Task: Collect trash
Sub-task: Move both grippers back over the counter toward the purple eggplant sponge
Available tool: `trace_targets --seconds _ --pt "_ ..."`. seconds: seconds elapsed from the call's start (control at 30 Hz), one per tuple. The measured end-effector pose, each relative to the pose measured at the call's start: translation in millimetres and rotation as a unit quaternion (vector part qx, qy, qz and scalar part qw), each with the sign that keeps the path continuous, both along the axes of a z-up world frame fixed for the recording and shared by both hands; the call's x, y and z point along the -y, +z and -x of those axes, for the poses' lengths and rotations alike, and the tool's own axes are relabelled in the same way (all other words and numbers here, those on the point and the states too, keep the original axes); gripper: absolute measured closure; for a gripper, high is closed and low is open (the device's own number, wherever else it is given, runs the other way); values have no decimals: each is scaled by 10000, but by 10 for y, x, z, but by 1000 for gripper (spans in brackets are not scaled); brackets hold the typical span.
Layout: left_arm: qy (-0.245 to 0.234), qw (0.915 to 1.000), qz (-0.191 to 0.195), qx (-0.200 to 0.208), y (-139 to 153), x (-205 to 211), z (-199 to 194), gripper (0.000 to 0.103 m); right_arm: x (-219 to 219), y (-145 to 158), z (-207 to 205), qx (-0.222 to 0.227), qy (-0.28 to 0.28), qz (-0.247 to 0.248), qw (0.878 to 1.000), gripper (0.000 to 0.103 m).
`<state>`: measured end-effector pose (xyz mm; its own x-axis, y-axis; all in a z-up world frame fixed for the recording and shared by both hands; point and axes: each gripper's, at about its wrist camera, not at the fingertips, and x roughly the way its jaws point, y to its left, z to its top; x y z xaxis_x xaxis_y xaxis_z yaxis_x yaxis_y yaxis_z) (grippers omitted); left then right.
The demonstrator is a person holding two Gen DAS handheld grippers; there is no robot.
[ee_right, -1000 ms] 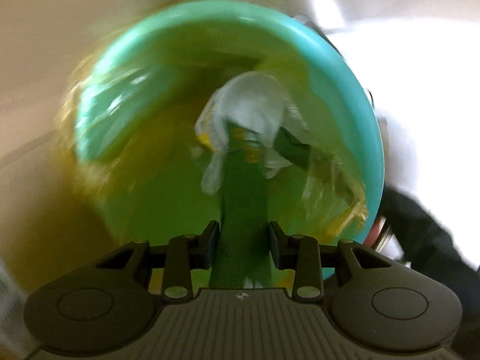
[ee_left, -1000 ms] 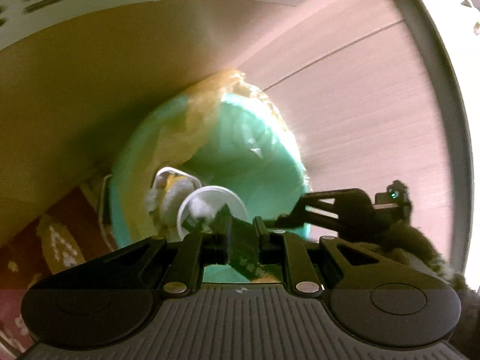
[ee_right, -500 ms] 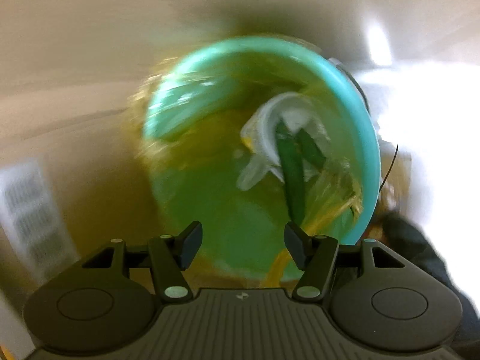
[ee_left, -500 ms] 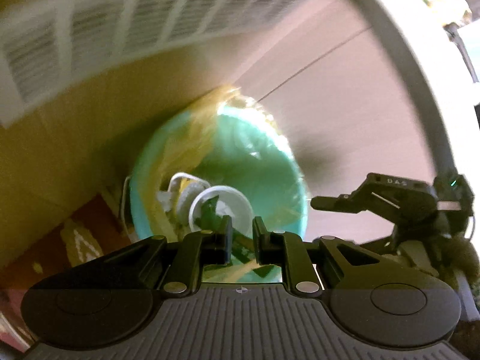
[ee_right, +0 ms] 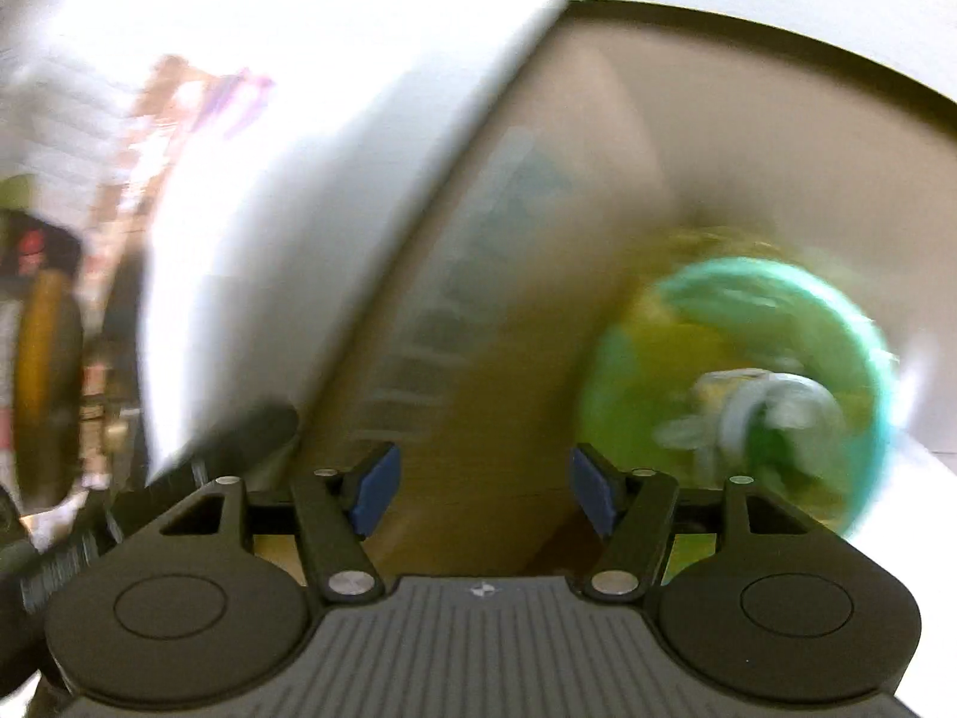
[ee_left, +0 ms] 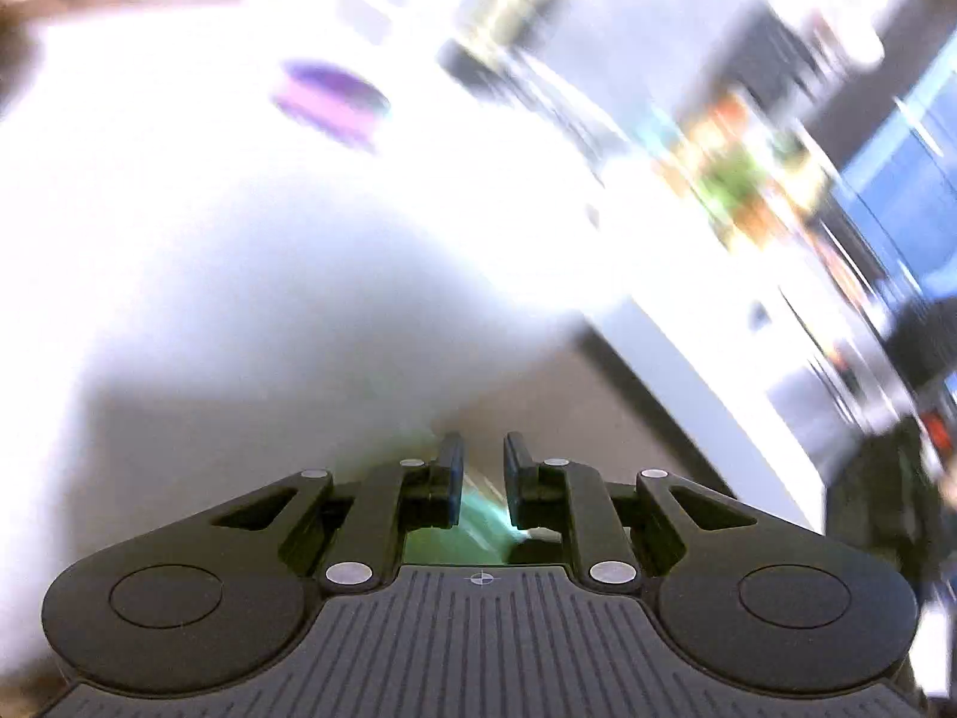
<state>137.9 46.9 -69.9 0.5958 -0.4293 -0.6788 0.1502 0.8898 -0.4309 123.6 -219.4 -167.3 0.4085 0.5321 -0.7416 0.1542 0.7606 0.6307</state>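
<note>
Trash in teal bin, apparently right of fingers | right fingers spread, empty | left fingers nearly together, empty

Left gripper low in frame, jaws nearly together, narrow gap, nothing between. Green-teal blur behind the gap. Bright white tabletop beyond, heavily blurred. Purple round object upper left. Colourful clutter at right, unreadable.

Both grippers lifted from bin, wrapper dropped
</note>
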Motion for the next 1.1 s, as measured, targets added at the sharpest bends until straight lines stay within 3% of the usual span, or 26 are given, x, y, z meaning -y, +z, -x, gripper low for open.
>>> trace_targets --seconds 0.1,0.17,0.23,0.27,0.3,0.37,0.43,0.53,0.73,0.8,0.9,0.93,0.97,1.0,1.1 --pt "541 9980 -257 187 232 -321 -63 86 -343 318 -189 644 508 348 9960 39" --pt "745 9963 -339 245 326 -488 -79 86 -554 579 -328 1192 882 712 9864 39" --pt "972 9939 -414 307 356 -644 -72 86 -796 858 -496 1857 1219 1330 9659 36" --pt "1052 9931 -419 292 370 -716 -90 86 -912 976 -575 2215 1324 1681 9514 30" --pt "1114 9926 -398 268 363 -792 -99 86 -1028 1075 -662 2553 1343 2041 9355 22" --pt "1171 9923 -325 250 354 -941 -103 86 -1210 1192 -915 2978 1233 2621 9096 17" --pt "1212 9919 -236 289 344 -1069 -96 86 -1379 1225 -1208 3042 1347 2846 8991 17" --pt "1211 9920 -88 349 345 -1253 -83 86 -1619 1145 -1680 2956 1593 2941 8948 17" --pt "1290 9907 214 386 266 -1510 -81 86 -2001 765 -2347 2789 1948 3758 8620 17" --pt "1320 9900 328 376 217 -1574 -91 86 -2026 689 -2458 2680 2046 3831 8600 17" --pt "1364 9889 465 349 171 -1630 -136 86 -2014 627 -2592 2385 2074 3667 8750 19" --pt "1382 9886 496 344 159 -1645 -152 86 -2006 619 -2613 2301 2058 3569 8817 24" --pt "1399 9882 517 343 151 -1657 -158 86 -2003 622 -2613 2249 2027 3485 8871 44" --pt "1415 9879 536 340 145 -1665 -171 86 -1999 634 -2603 2192 2014 3390 8925 48" --pt "1451 9873 580 292 121 -1666 -214 86 -1990 716 -2452 2213 1930 3084 9048 49"
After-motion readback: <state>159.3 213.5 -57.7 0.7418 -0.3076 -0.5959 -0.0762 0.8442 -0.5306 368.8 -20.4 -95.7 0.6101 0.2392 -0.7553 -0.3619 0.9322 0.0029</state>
